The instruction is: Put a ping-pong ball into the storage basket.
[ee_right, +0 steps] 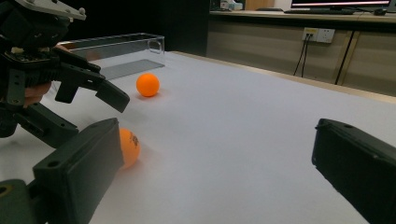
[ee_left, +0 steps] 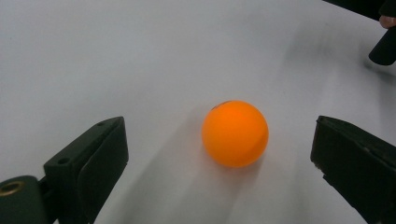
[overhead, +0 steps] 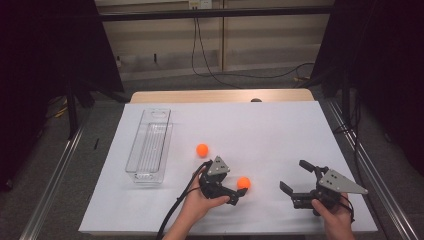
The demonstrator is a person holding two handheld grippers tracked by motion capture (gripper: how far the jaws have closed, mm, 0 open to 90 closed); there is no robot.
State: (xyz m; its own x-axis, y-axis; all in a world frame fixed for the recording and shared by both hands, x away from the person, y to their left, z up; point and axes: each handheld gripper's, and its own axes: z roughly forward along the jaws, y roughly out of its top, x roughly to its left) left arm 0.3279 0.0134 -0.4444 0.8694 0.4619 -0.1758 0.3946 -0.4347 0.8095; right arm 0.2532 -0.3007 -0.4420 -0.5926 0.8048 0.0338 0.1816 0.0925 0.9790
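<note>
Left gripper (overhead: 239,192) sat wide open around the near orange ball (ee_left: 235,133) — not gripping yet, next it just needed to squeeze shut, probably for the clear bin (overhead: 148,146).

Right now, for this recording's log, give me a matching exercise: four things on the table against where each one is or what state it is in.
Things:
1. left hand-held gripper
2. right hand-held gripper
3. far orange ball
4. clear plastic bin

Places or states:
A. lies alone on the white sheet, between the bin and the left hand-held gripper
B. open, nothing between its jaws
C. empty, near the sheet's left edge
D. open, jaws either side of the near orange ball

Pairs: 1-D, 2-B, 3-A, 4-C
</note>
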